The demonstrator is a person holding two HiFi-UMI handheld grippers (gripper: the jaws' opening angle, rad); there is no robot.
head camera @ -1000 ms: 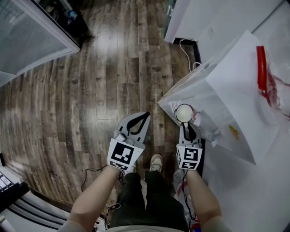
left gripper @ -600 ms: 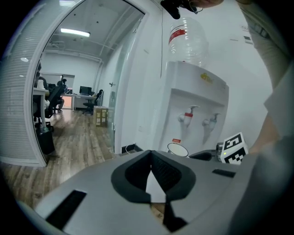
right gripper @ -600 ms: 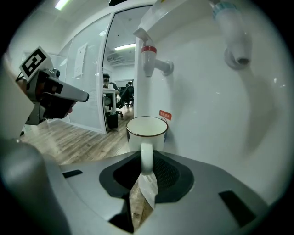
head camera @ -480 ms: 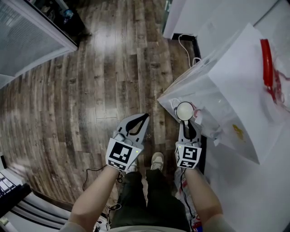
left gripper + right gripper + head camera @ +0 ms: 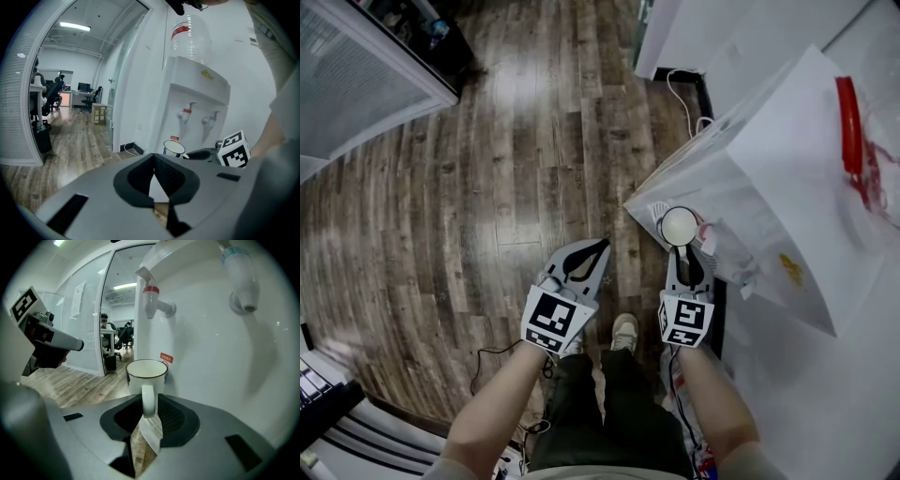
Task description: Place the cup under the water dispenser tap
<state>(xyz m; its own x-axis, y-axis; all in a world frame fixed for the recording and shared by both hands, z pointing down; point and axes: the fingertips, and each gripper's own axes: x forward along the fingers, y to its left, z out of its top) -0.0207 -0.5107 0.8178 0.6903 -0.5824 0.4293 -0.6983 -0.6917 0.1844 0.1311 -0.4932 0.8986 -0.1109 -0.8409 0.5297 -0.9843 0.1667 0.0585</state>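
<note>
A white enamel cup (image 5: 680, 226) (image 5: 146, 373) stands upright at the front of the white water dispenser (image 5: 787, 187), below its red tap (image 5: 152, 301); a blue tap (image 5: 239, 273) is to the right. My right gripper (image 5: 686, 251) (image 5: 149, 404) points at the cup. The cup's handle (image 5: 148, 399) is between its jaws, which are opening with a gap on each side. My left gripper (image 5: 602, 242) (image 5: 154, 157) hangs over the floor left of the dispenser, shut and empty. From it the cup (image 5: 174, 149) shows to the right.
Wood plank floor (image 5: 487, 187) spreads to the left. A white cable (image 5: 680, 94) runs along the dispenser's base. A glass partition (image 5: 366, 75) stands far left. The person's shoes (image 5: 623, 333) are under the grippers. A clear bottle (image 5: 190, 40) tops the dispenser.
My left gripper has sunk a little toward the person. The right gripper and the cup stay where they were.
</note>
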